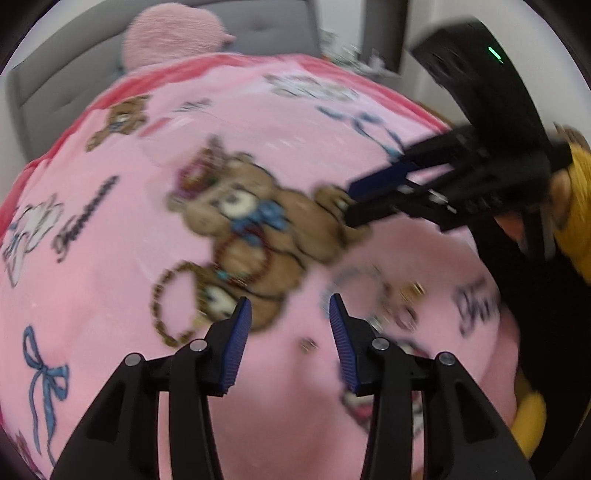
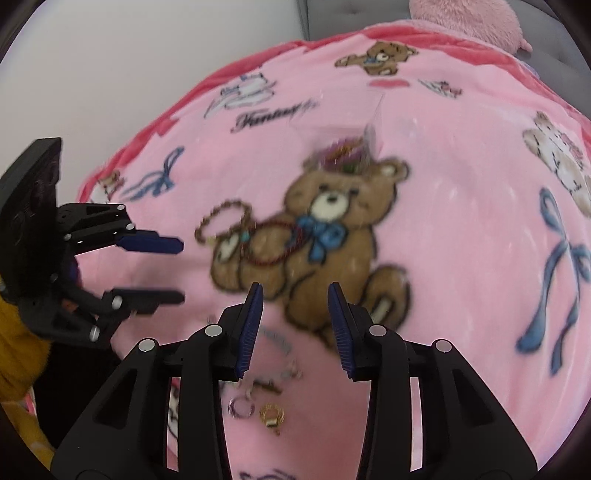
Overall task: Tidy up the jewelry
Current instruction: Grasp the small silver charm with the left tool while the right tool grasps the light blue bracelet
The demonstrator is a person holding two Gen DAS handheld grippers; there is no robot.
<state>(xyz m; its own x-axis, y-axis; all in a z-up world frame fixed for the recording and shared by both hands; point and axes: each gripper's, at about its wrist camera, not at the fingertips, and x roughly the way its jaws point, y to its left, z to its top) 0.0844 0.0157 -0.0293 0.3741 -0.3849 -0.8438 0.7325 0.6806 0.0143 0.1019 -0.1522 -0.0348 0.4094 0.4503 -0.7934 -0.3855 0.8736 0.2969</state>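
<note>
Jewelry lies on a pink bear-print blanket (image 1: 110, 229). A brown beaded bracelet (image 1: 166, 306) and a dark red beaded bracelet (image 1: 258, 254) lie on the printed bear. A pale beaded bracelet (image 1: 354, 280) and small gold and silver rings (image 1: 410, 291) lie to the right. A clear box holding jewelry (image 2: 343, 155) sits by the bear's head. My left gripper (image 1: 290, 310) is open and empty above the blanket. My right gripper (image 2: 295, 295) is open and empty; rings (image 2: 271, 413) lie below it. Both views are blurred.
A grey upholstered headboard (image 1: 74, 85) and a fluffy pink pillow (image 1: 173, 33) lie at the far side. A white wall (image 2: 110, 74) borders the bed. The person's yellow sleeve (image 1: 580, 206) shows behind the right gripper.
</note>
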